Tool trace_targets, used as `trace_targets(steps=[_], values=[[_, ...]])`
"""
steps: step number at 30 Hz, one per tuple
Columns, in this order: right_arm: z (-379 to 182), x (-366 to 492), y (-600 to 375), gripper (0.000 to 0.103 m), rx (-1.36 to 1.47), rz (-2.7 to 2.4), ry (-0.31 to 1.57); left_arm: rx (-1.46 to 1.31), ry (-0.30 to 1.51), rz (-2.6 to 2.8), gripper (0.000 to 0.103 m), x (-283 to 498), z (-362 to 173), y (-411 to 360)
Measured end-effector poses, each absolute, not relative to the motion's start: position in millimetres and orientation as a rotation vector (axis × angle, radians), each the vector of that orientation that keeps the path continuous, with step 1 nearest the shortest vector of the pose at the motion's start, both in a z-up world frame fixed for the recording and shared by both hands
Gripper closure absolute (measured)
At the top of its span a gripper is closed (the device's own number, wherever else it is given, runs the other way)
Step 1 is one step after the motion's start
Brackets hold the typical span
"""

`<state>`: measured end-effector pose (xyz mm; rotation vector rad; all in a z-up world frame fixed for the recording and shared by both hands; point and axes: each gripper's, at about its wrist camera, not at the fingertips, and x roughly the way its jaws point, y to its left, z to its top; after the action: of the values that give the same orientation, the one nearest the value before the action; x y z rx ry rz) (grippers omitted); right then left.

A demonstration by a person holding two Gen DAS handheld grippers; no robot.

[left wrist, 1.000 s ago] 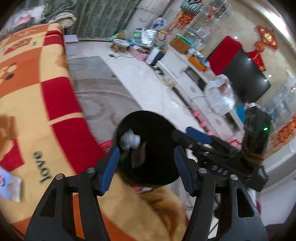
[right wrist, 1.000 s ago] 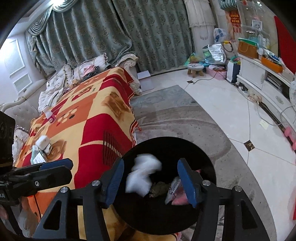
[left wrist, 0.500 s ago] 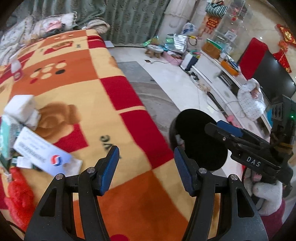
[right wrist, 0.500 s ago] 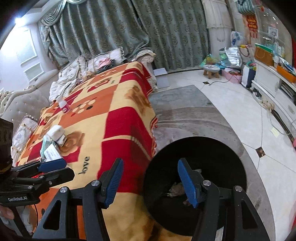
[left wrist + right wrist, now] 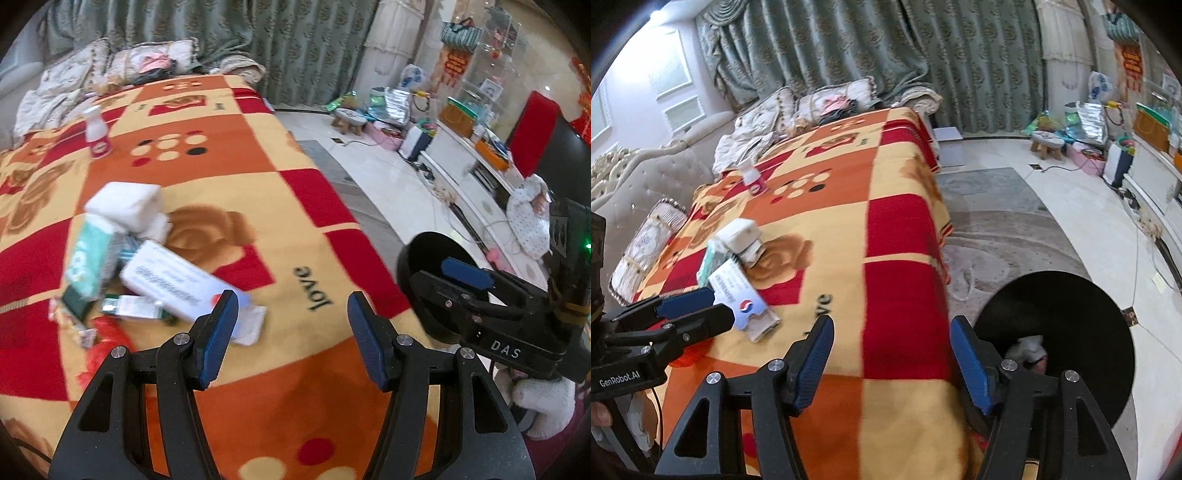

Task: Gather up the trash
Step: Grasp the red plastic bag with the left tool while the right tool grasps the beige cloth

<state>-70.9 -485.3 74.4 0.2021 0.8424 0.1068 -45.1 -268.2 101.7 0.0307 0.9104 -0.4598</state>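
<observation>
**Both grippers empty over the blanket, litter to the left, bin to the right**

Left gripper (image 5: 288,336) hanging over the checked blanket (image 5: 229,177), fingers spread, nothing between them. Right gripper (image 5: 892,363) likewise over the blanket's edge, jaws opening, nothing between them.

Heap of trash just ahead and left of the left gripper: a white flat box (image 5: 173,284) with printed lines, lying partly behind the left finger; a teal and white packet (image 5: 92,258) leaning beside it; a white block of tissue (image 5: 125,206) behind; small green wrappers (image 5: 129,306) and something red (image 5: 107,332) near the blanket's front edge. Crumpled white paper (image 5: 251,325) touching the box's near end.

Small white bottle (image 5: 98,134) with a pink label standing upright, well apart, farther up the blanket.

Black bin (image 5: 1060,339) on the floor just beside the blanket's right edge, white crumpled scraps (image 5: 1028,349) visible inside. Grey rug (image 5: 997,229) under it, pale tiled floor beyond. Cushions (image 5: 827,103) and green curtains (image 5: 886,48) at the far end.
</observation>
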Motion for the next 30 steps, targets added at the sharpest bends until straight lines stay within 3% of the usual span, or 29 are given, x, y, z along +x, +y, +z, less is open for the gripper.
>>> trace_targets(steps=[30], values=[[69,-46,-361,0.034,0.117,0.309,0.887,-0.05,0.924,-0.257,0.042,-46,111,-113]])
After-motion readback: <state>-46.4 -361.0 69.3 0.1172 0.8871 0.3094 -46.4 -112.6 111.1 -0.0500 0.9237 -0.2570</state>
